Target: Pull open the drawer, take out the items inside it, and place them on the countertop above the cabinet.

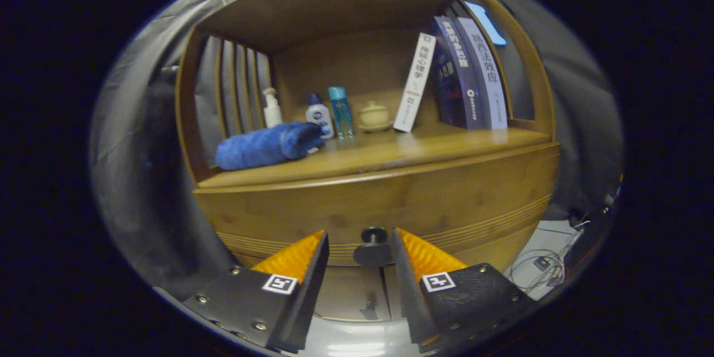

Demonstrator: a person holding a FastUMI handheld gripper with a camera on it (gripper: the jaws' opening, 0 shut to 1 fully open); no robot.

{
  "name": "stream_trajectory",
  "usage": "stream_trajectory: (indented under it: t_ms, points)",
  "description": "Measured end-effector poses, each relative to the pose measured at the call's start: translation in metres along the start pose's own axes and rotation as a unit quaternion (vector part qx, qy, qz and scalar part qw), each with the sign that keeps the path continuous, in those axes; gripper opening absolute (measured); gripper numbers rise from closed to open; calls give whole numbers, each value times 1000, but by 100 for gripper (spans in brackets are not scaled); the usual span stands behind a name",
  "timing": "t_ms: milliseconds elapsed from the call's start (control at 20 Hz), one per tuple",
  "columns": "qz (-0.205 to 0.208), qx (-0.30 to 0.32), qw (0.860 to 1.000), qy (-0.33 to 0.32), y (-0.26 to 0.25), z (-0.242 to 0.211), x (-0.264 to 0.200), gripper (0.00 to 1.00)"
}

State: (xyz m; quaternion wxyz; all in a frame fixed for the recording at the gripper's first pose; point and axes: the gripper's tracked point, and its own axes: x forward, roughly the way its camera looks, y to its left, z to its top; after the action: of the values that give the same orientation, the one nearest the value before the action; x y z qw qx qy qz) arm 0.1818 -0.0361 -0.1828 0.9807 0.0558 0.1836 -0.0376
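**Ana:** Knob dead ahead — the small dark round drawer knob [373, 245] sits right in the gap between the fingers of the gripper [360, 242], which are spread wide and touching nothing that I can see.

**Ben:** And the wooden drawer front [385, 201] looks fully shut, flush under the wooden countertop [390, 153]. Whatever is inside is hidden, so nothing has come out yet.

**Ana:** Where's the danger, for you?

**Ben:** The knob is small. If the fingers close a touch high or low, I'd expect them to pinch only its edge and slip off once the pull starts.

**Ana:** And a crooked pull could jam the drawer in its frame, or rock the whole cabinet.

**Ben:** Which matters, because that countertop is busy: a rolled blue towel [268, 145] near on the left, a white pump bottle [271, 109], a white bottle with a blue cap [319, 116] and a clear blue bottle [341, 111] farther back, a small pale lidded pot [374, 116], and a leaning white book [414, 82] beside dark upright books [468, 75] on the right.

**Ana:** That tilted book looks the likeliest to topple from a jolt.

**Ben:** Agreed, and free landing space is mostly the near front strip.
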Motion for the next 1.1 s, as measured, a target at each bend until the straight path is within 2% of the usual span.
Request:
stream_trajectory:
  t_ms: [250,400,600,800,1100]
  points:
    - [-9,18,1000,22,-6,-9,23,57]
    - [1,14,1000,20,-4,-7,17,51]
    - [2,3,1000,20,-3,-10,21,35]
    - [-9,4,999,32,-2,-12,17,35]
    - [-22,11,999,30,-3,-22,-22,35]
